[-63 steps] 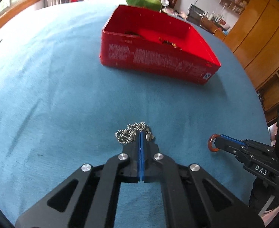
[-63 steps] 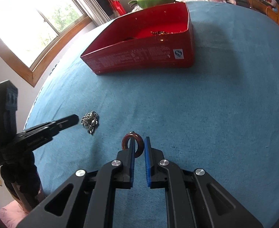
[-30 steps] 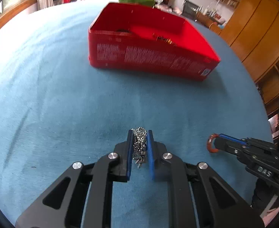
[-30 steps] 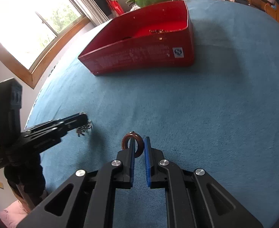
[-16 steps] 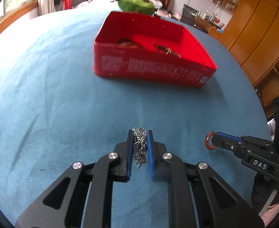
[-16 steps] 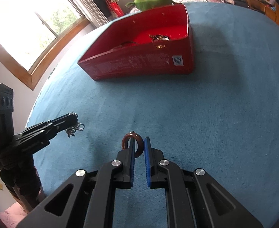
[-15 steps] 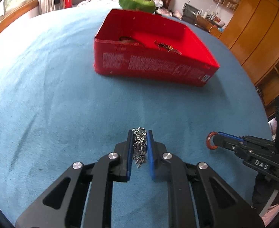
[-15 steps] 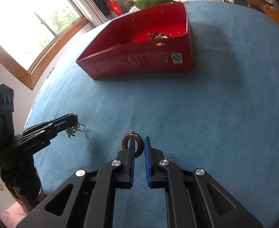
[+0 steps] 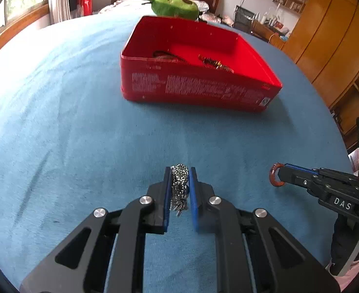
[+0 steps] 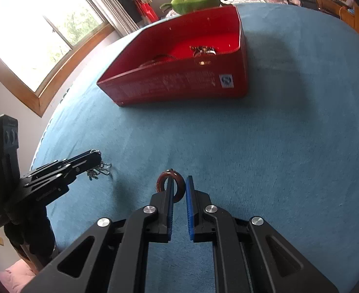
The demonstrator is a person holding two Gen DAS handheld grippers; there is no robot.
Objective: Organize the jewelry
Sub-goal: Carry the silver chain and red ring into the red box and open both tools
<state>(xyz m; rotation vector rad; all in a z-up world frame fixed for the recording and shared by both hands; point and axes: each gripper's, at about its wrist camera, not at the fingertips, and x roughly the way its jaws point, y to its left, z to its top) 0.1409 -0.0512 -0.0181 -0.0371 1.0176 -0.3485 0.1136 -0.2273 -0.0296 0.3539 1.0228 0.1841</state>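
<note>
L gripper [image 9: 179, 183] clamps chain [image 9: 178, 188], R gripper [image 10: 178, 188] pinches ring [image 10: 170, 186]

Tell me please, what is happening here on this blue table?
A person is sorting jewelry with two handheld grippers. The left gripper is closed on a bunched silver chain, and the right gripper pinches a reddish-brown ring. Both hold their pieces above the blue cloth, short of the open red box. That box already contains some jewelry, including a gold-colored piece. A green plush toy lies behind it.
</note>
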